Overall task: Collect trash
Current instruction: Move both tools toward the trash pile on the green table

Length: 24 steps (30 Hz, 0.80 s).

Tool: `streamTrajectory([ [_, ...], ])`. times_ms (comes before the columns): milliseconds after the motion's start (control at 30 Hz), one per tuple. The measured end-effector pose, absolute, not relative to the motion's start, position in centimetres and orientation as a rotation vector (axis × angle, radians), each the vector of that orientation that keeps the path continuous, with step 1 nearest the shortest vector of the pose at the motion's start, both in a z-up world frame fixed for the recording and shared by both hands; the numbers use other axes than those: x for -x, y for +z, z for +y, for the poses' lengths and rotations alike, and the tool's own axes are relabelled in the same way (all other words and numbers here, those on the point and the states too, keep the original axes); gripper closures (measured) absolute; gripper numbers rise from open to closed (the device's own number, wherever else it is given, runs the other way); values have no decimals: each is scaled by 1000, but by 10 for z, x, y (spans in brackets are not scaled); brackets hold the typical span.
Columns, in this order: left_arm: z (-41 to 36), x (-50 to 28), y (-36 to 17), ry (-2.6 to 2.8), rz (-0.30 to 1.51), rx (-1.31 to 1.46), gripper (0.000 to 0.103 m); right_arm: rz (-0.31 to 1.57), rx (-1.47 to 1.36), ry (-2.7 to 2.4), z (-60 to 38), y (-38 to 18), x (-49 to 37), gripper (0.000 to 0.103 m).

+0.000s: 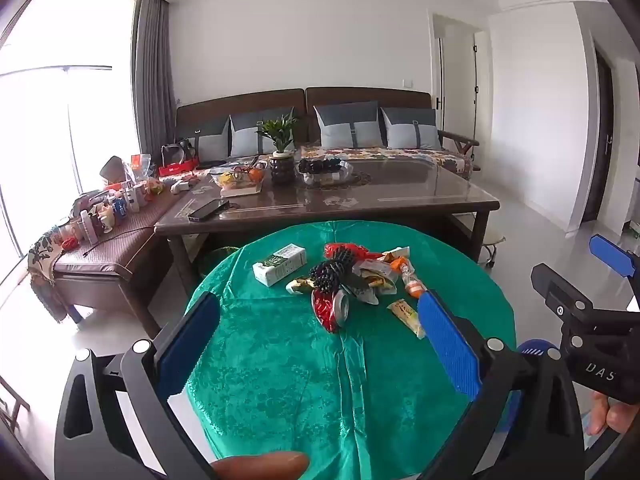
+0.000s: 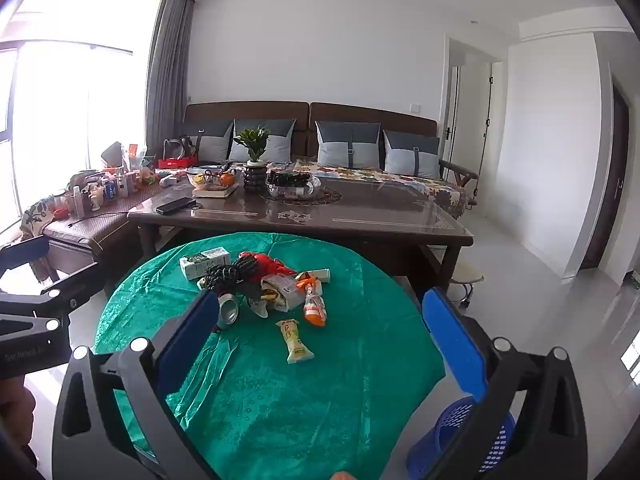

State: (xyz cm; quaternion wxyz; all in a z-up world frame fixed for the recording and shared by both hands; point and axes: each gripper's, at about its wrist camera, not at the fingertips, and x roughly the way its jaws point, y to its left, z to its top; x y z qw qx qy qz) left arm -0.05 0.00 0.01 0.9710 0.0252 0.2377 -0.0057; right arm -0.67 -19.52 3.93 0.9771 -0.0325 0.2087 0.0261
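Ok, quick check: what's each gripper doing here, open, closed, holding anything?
Left gripper: open, holding nothing, above the green tablecloth.
Right gripper: open, holding nothing, trash pile ahead.

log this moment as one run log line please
stage: approach, nothing picked | left gripper: open, empty | right gripper: open, empty | trash pile: on green tablecloth | blue basket: beside table

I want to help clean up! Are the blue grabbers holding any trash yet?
No. The left gripper and right gripper are both open and empty above the green tablecloth.
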Motion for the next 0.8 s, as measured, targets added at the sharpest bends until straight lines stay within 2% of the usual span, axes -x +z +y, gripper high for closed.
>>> streamTrajectory([
  [800,5,0,-13,-9,502,-57,5,429,71,44,-195,37,10,5],
])
